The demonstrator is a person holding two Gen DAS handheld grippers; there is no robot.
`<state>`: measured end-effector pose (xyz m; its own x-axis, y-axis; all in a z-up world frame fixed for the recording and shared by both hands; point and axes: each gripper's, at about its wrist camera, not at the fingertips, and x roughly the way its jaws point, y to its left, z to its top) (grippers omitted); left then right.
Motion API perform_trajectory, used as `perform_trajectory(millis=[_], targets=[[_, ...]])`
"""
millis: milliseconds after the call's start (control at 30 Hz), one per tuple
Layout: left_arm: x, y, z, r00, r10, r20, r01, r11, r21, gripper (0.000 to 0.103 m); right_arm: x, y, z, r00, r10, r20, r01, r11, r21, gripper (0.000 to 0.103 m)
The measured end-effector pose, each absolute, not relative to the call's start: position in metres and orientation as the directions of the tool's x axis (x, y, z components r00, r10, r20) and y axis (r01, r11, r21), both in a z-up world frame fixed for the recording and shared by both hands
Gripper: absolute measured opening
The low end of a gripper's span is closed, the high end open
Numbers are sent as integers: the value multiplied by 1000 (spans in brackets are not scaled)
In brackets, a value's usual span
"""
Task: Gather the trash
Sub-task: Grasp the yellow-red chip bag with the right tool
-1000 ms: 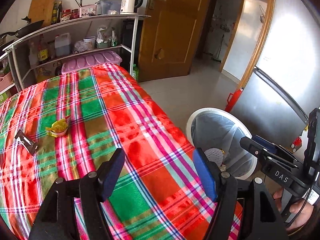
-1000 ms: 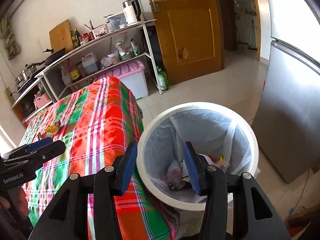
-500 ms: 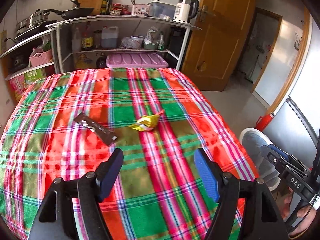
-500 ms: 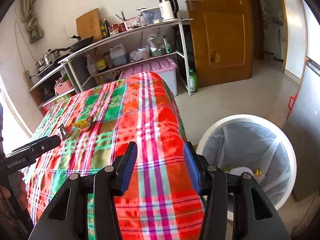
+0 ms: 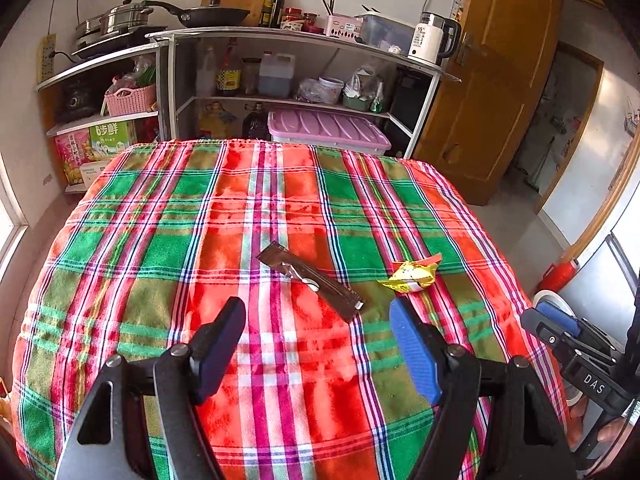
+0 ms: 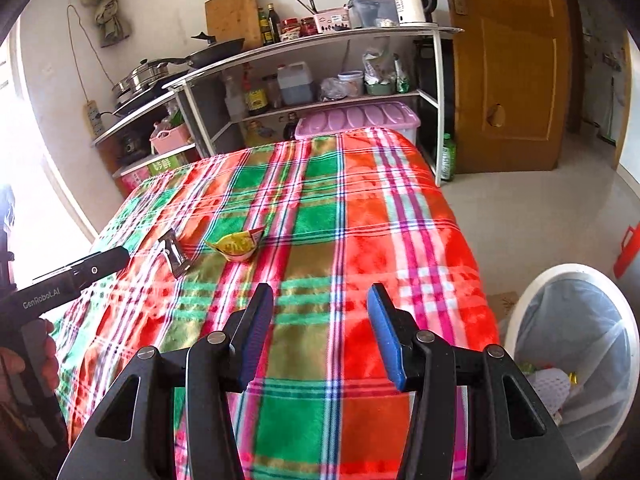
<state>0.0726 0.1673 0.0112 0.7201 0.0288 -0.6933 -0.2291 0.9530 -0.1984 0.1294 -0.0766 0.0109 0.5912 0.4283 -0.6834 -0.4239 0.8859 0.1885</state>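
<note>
Now the brown wrapper (image 5: 310,276) lies flat on the plaid tabletop (image 5: 160,248), its long axis slanting from far-left to near-right, its near end just ahead of the left gripper (image 5: 318,338), between the lines of the spread, empty fingers (image 5: 412,354). The yellow wrapper (image 5: 412,274) sits just beside it, to the right. The right gripper (image 6: 320,330), fingers likewise apart and empty, is farther from both; the lined bin (image 6: 576,360) stands by the table's right side, so the left hand looks nearer for the brown piece
</note>
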Motion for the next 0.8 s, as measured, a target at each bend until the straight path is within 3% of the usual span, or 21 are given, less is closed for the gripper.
perform_trajectory(millis=[800], targets=[[98, 210, -12, 680, 5, -733, -269, 932, -243, 77, 194, 33, -21, 458, 469, -755, -483, 844, 231, 50]])
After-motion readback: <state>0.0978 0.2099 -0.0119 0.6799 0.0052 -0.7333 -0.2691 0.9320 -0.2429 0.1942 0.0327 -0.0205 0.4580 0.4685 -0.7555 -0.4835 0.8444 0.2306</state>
